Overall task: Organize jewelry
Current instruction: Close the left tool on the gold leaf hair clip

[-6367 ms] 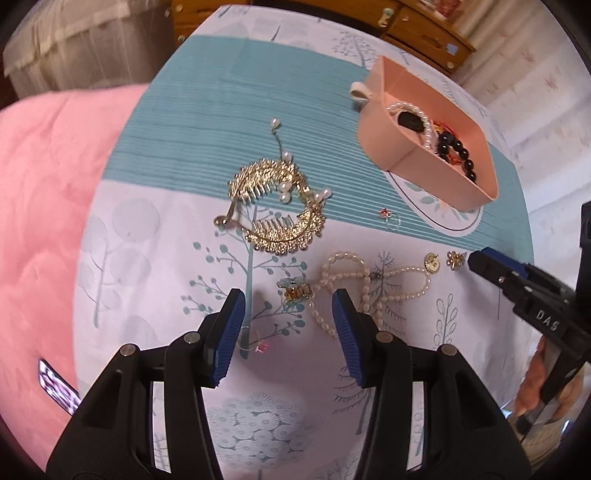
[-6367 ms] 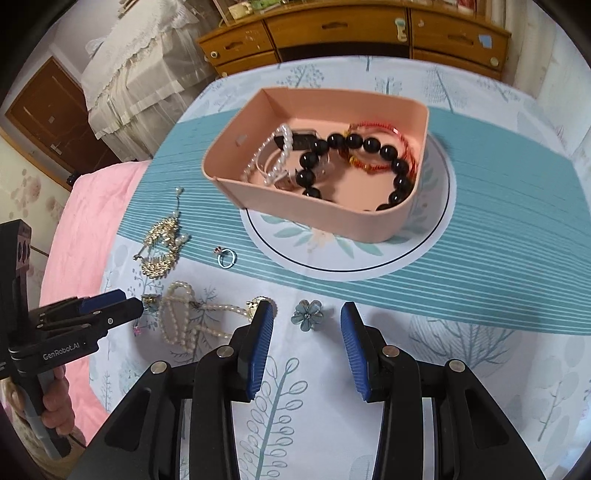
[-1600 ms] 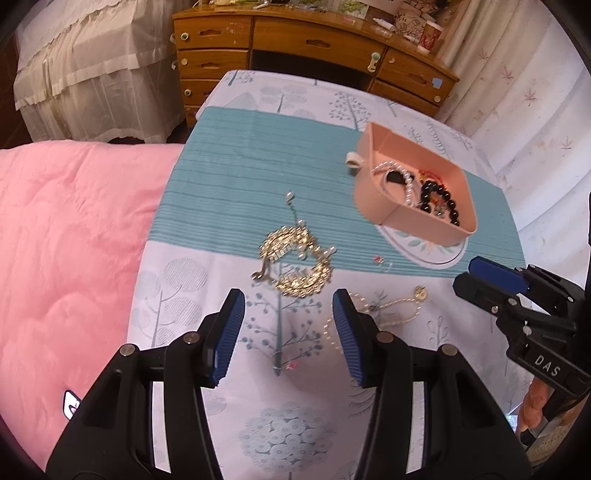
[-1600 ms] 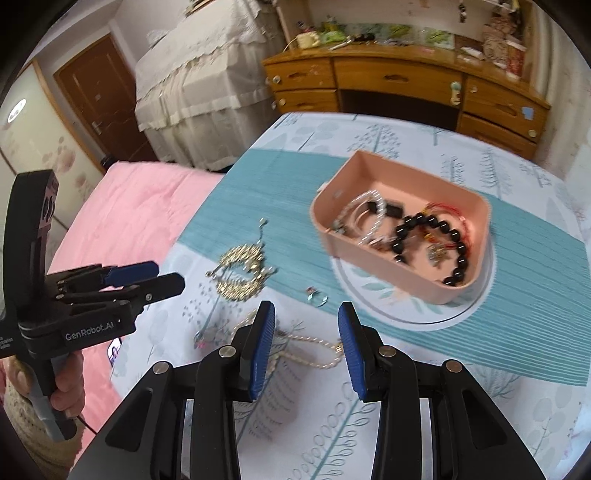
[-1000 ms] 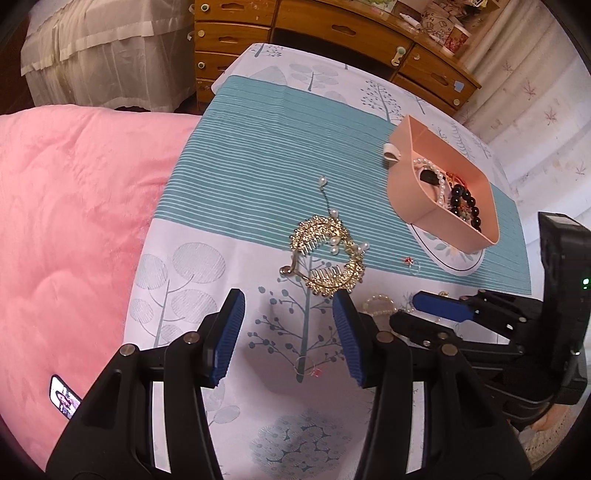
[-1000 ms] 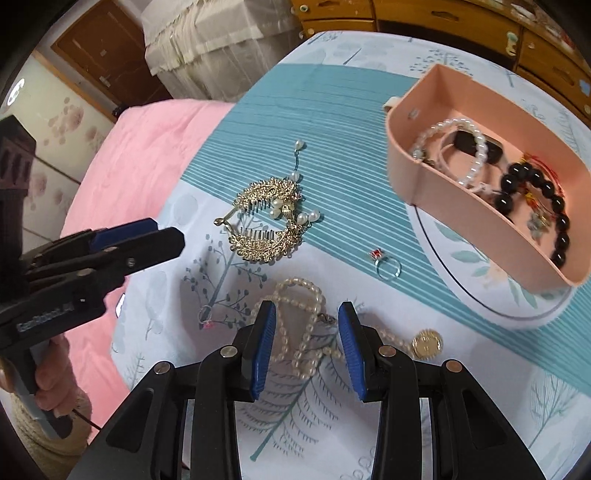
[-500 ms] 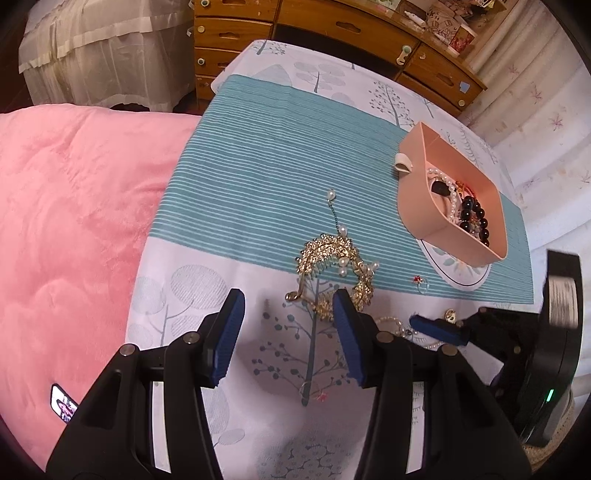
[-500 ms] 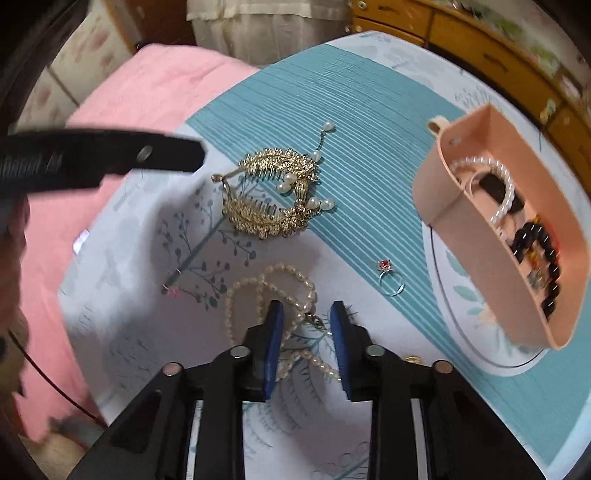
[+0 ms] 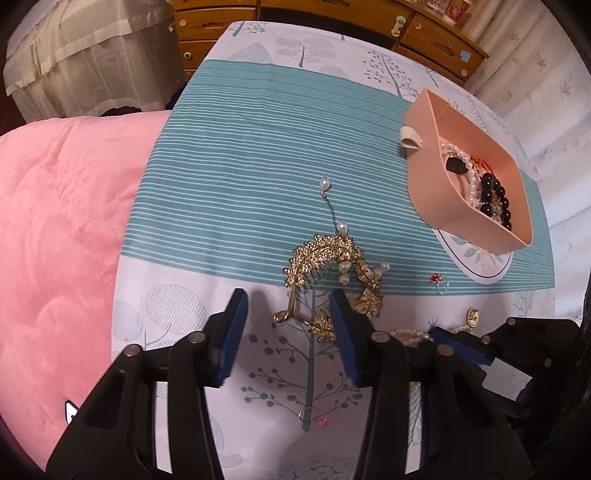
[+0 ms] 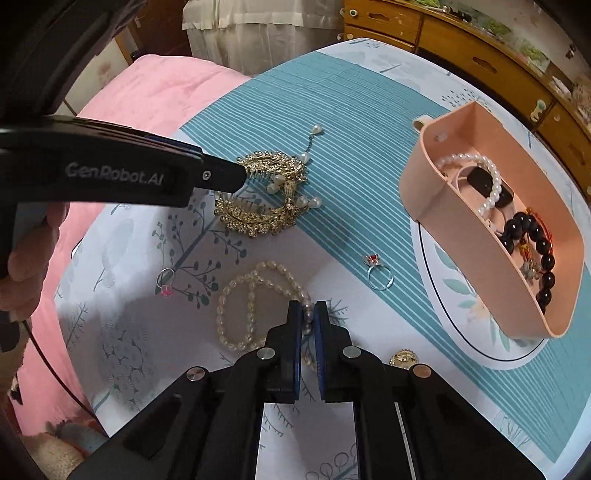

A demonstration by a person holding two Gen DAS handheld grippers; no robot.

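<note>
My right gripper (image 10: 307, 314) is shut on a pearl necklace (image 10: 243, 306) that lies on the tablecloth; it shows at the lower right of the left wrist view (image 9: 458, 343). My left gripper (image 9: 286, 325) is open and empty, hovering just short of a gold pearl hair comb (image 9: 332, 266), which also shows in the right wrist view (image 10: 266, 199). A pink tray (image 10: 417, 184) holds a pearl bracelet (image 10: 487, 181) and a black bead bracelet (image 10: 535, 243); the tray also shows in the left wrist view (image 9: 424, 184).
A red-stone ring (image 10: 378, 271), a gold round charm (image 10: 402, 358) and a small pink-stone ring (image 10: 165, 282) lie loose on the cloth. A pink quilt (image 9: 55, 221) borders the table's left side. A wooden dresser (image 9: 332, 14) stands behind.
My right gripper has moved down onto the pearl necklace and closed on it. My left gripper has edged closer to the gold comb, still open.
</note>
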